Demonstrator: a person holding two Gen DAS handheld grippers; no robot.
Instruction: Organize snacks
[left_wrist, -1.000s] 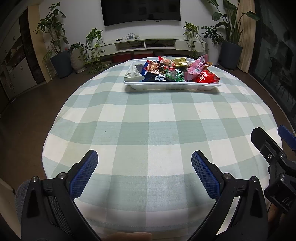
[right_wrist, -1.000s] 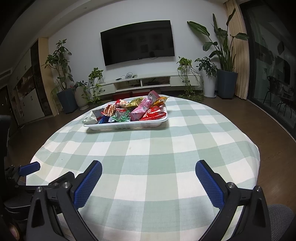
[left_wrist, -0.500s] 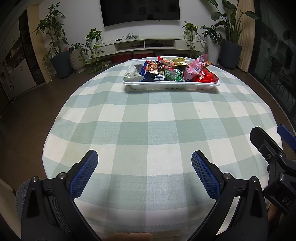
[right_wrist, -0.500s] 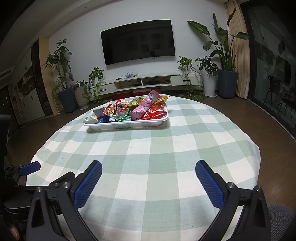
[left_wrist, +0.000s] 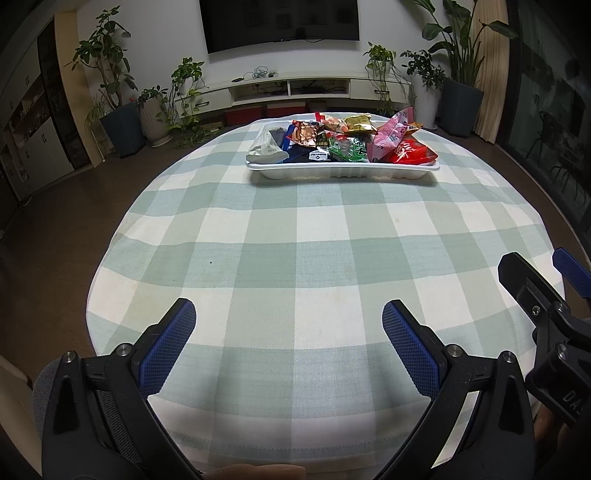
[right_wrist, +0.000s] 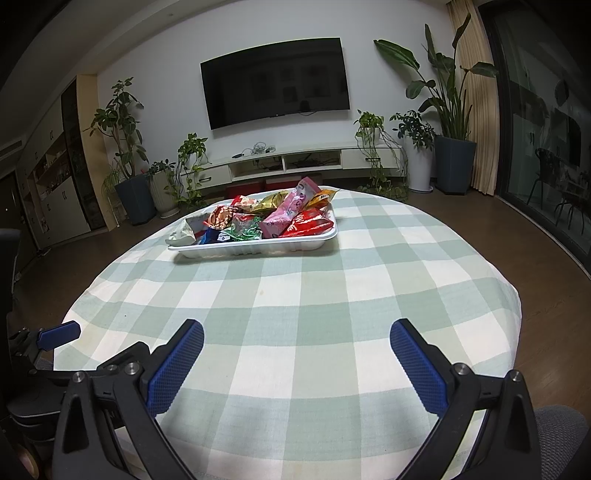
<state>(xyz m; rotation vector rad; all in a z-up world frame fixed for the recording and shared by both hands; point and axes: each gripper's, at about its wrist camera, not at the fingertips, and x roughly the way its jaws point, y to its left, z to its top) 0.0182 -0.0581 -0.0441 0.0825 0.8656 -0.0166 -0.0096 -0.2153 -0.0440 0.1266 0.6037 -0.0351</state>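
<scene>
Both hand-held grippers, left (left_wrist: 288, 332) and right (right_wrist: 297, 350), hang spread and empty at frame bottom; a hasty grab could spill heaped snacks (left_wrist: 347, 142) over the tray (left_wrist: 343, 171) rim at upper centre.

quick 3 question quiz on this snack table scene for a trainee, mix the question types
1. True or false: the left gripper holds a snack.
2. Where are the snacks? A) scattered over the checked tablecloth B) piled in the white tray C) on the floor
3. Fill in: the pink packet lies beside the ___ packet at the tray's right end.

Key: 1 false, both it and the right gripper are open and empty. 2 B. 3 red.
</scene>
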